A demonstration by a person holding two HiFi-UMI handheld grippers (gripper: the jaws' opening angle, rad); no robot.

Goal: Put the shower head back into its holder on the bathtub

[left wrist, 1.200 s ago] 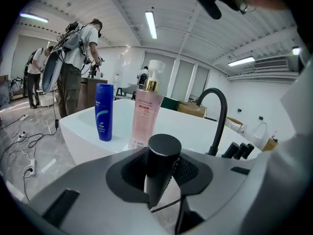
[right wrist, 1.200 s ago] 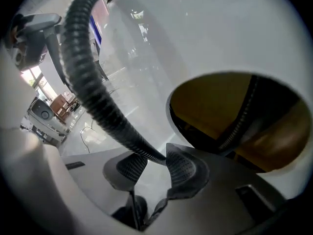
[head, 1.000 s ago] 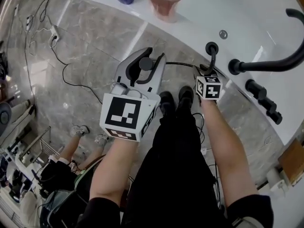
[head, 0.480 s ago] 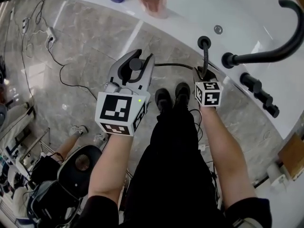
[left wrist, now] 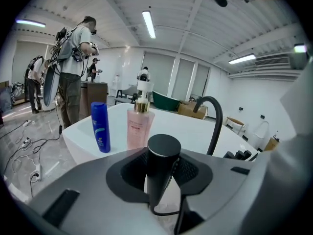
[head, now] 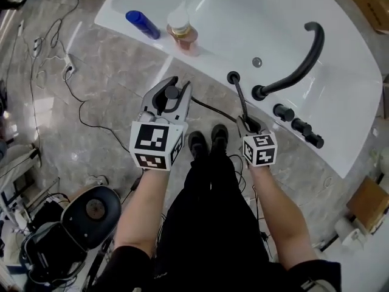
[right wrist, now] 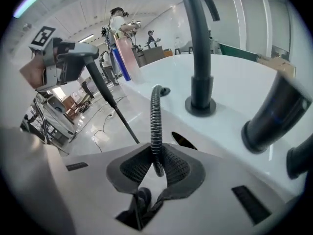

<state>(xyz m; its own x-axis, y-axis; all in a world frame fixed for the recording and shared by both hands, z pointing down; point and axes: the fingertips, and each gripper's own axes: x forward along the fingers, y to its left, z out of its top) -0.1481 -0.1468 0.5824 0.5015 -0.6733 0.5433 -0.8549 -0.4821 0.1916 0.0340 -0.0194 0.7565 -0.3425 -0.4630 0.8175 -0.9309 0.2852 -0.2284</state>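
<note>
Marble floor w/ loose cables, and the white bathtub [head: 340, 96] runs across the top of the head view. On the tub's left rim corner stand 2 bottles, a blue bottle [head: 143, 24] and a pink pump bottle [head: 182, 32] just beside it. Both are upright per the left gripper view.

Left gripper [head: 174, 86] is held over the floor, short of the tub's front edge. Its fingers pinch the black shower head [head: 171, 94], which stands up betw. the pads, well apart from its holder.

Only the left gripper view shows ppl at the back of the room. I count 2 for sure; the rest are too small to tell.

Holder ring [head: 233, 76] sits on the front rim, and the ribbed hose [head: 240, 100] comes out of it. Right gripper [head: 250, 125] is just off that rim. Its marker cube hides the jaws from above, but the right gripper view shows the mesh pads clamped on the hose, having just been closing. That view also catches the left gripper w/ the shower head at its left edge.

Further right on the rim are 1 curved black spout [head: 298, 66] and 3 black knobs [head: 284, 112] in a row; the right gripper view cuts the knobs off. Hose slack betw. the 2 grippers passes above the person's shoes [head: 206, 142].
</note>
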